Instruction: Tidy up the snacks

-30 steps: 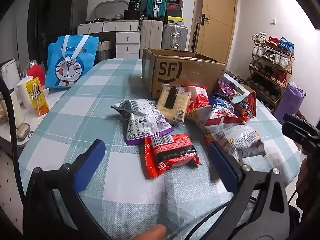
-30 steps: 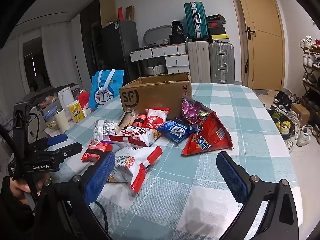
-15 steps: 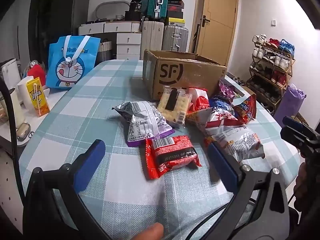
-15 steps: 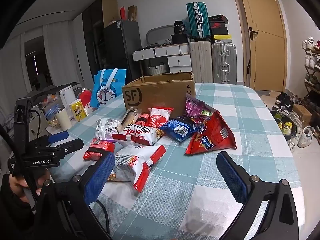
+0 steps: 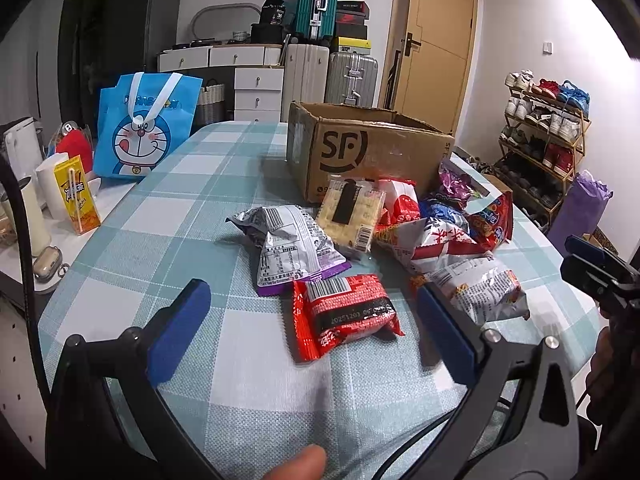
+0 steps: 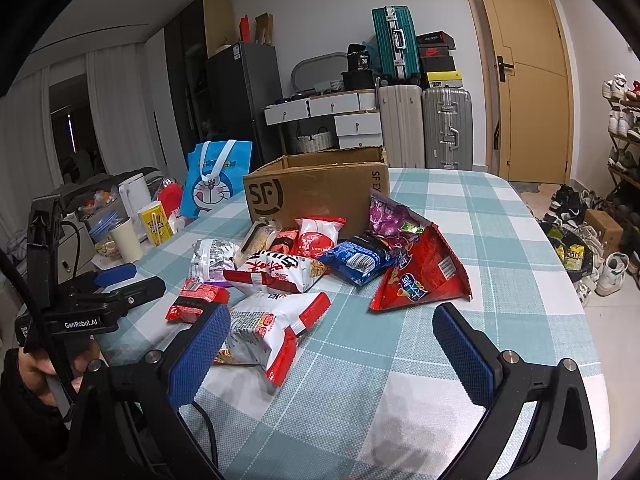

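You have moved your left gripper (image 5: 312, 322) a little forward, closer to the small red packet (image 5: 344, 314), which now sits between its wide-apart fingers. Your right gripper (image 6: 332, 348) also came slightly nearer to the white and red bag (image 6: 276, 328) and the cardboard box (image 6: 320, 196).

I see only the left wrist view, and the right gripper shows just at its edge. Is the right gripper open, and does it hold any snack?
Observer: The right gripper is open and holds nothing.
Operator: Which snack lies nearest to it?
Observer: The white and red bag, beside its left finger; whether they touch, I cannot tell.
Operator: And on its other side?
Observer: The red triangular chip bag lies flat, ahead of the right finger and apart from it.
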Action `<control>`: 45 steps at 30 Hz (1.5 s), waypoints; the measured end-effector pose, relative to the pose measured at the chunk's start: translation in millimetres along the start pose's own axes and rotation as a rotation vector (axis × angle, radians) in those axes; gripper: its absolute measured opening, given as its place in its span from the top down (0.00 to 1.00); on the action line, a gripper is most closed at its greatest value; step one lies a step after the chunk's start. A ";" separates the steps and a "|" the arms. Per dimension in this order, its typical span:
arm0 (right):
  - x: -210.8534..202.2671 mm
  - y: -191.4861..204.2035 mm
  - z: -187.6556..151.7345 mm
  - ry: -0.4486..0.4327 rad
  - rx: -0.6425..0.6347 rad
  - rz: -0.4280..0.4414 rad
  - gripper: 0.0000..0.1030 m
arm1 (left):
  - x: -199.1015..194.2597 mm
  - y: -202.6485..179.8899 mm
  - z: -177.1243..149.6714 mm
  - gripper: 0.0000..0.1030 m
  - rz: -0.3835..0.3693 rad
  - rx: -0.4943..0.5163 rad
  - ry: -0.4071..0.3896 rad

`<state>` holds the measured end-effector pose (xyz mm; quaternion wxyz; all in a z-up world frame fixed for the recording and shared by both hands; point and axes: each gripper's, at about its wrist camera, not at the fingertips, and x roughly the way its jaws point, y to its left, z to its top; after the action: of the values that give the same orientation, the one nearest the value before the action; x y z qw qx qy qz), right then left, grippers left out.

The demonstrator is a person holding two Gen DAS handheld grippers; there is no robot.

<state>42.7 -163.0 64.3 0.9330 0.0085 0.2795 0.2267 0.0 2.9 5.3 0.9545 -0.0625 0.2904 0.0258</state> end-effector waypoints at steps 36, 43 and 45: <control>4.2 0.5 2.7 0.000 -0.008 -0.002 0.00 | -1.3 6.0 0.9 0.01 -0.005 -0.010 -0.006; 6.8 2.4 3.1 -0.004 -0.004 0.006 0.00 | -2.5 7.4 1.5 0.01 -0.011 -0.013 -0.010; 9.0 3.5 2.9 0.005 -0.008 0.010 0.00 | -2.4 7.4 1.5 0.01 -0.016 -0.015 -0.007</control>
<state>49.4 -155.7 62.6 0.9312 0.0056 0.2808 0.2323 -1.8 10.4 7.0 0.9551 -0.0718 0.2866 0.0207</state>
